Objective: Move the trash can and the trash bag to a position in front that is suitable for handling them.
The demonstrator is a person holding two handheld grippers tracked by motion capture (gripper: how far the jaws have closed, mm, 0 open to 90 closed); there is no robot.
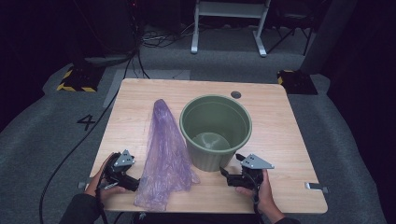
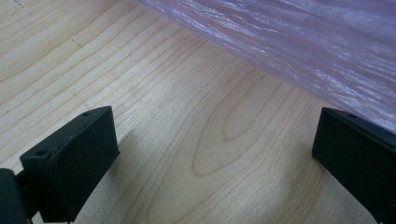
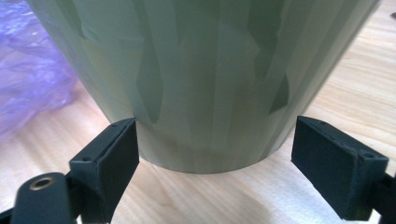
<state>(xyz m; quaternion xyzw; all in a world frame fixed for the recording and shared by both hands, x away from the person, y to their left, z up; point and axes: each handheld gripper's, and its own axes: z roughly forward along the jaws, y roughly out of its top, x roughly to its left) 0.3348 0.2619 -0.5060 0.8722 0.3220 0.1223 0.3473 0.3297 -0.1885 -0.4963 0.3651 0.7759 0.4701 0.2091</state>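
Note:
A green plastic bucket (image 1: 215, 130) stands upright and empty at the middle of the wooden table (image 1: 289, 140). A crumpled purple plastic bag (image 1: 163, 154) lies to its left, stretching toward the front edge. My left gripper (image 1: 136, 183) rests on the table at the bag's near left edge, open, with bare wood between its jaws (image 2: 210, 163) and the bag (image 2: 303, 42) just beyond. My right gripper (image 1: 231, 167) is open at the bucket's front right base. In the right gripper view the bucket's wall (image 3: 205, 79) stands between and just beyond the jaws (image 3: 215, 163), with the bag (image 3: 32, 79) at left.
A round cable hole (image 1: 236, 94) sits near the table's far edge and a metal bracket (image 1: 316, 187) juts from the front right edge. On the grey floor beyond are cables (image 1: 159, 39), a white frame (image 1: 229, 23) and yellow-black striped bases (image 1: 77, 79).

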